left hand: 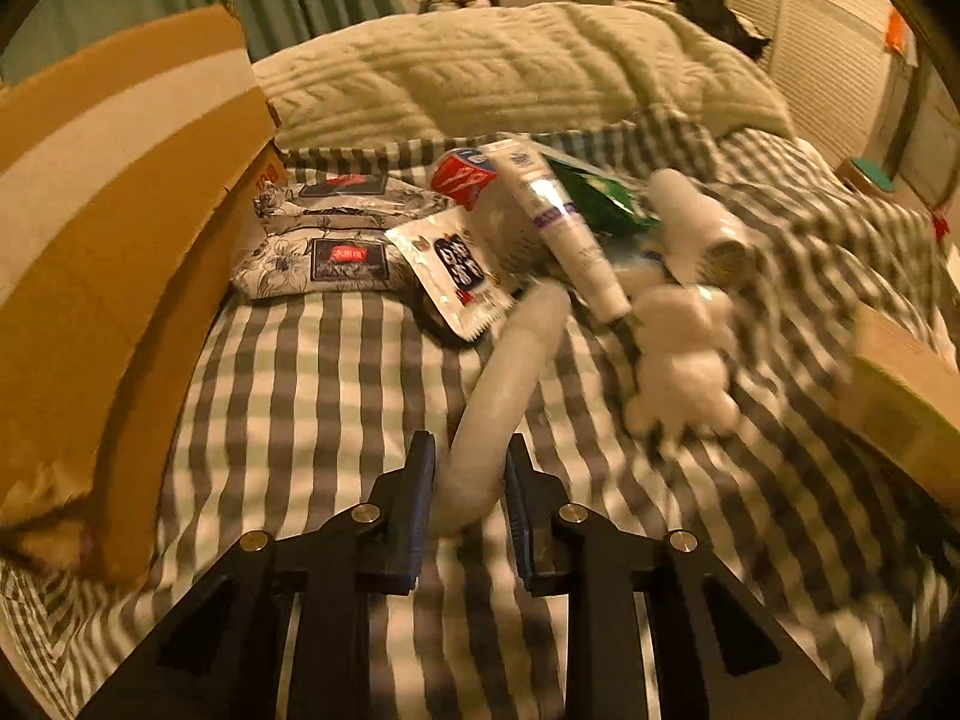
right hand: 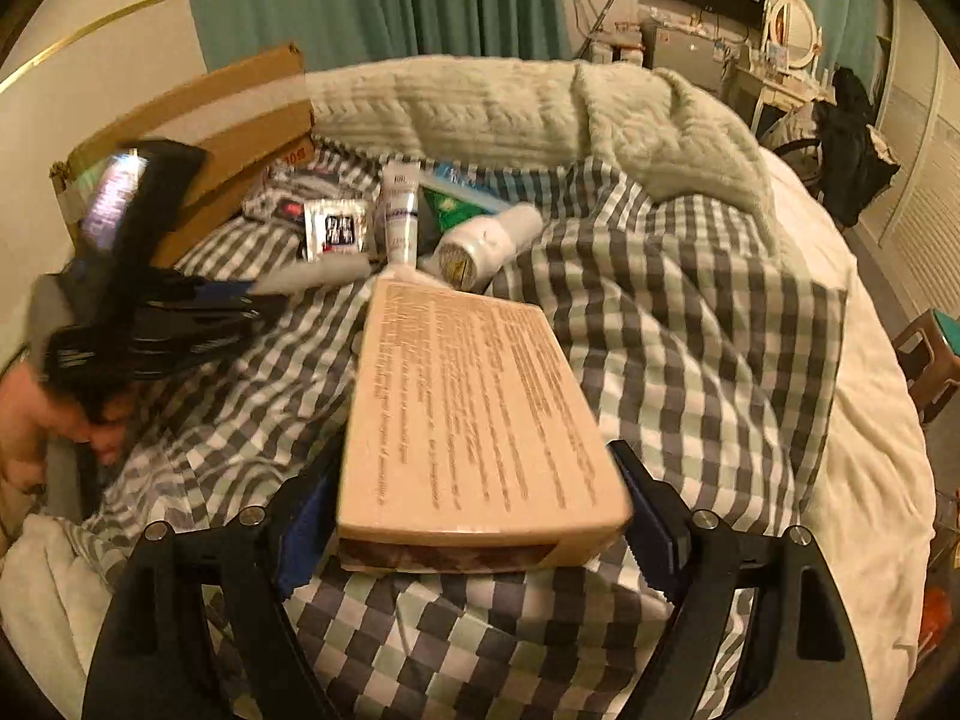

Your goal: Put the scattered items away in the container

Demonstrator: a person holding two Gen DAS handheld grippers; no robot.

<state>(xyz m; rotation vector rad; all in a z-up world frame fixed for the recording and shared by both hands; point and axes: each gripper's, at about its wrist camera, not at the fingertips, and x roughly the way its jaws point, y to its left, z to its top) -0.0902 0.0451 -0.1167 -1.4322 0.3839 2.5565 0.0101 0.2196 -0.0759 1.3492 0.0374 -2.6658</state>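
Nearest, the left gripper (left hand: pixel 470 468) is closed on the end of a pale, curved soft strip (left hand: pixel 504 384), its dark pads pressing the strip from both sides above the checked bedsheet (left hand: pixel 312 396). The right gripper (right hand: pixel 480 516) holds a flat tan box (right hand: pixel 474 414) printed with text, fingers set wide against its two long sides, the box lifted clear of the sheet.

Beyond the strip lies a white plush toy (left hand: pixel 684 372), blurred. Behind it the scattered items form a loose pile: a white sachet with dark lettering (left hand: pixel 462 270), a white tube (left hand: pixel 558 222) lying across a green packet (left hand: pixel 600 198), a white bottle (left hand: pixel 702 228) on its side, and two floral-printed packs (left hand: pixel 324 240).

The packs lie just beside the container, an open cardboard box (left hand: pixel 120 252) at the sheet's left edge. Farthest, a cream knitted blanket (left hand: pixel 492 72) covers the bed.
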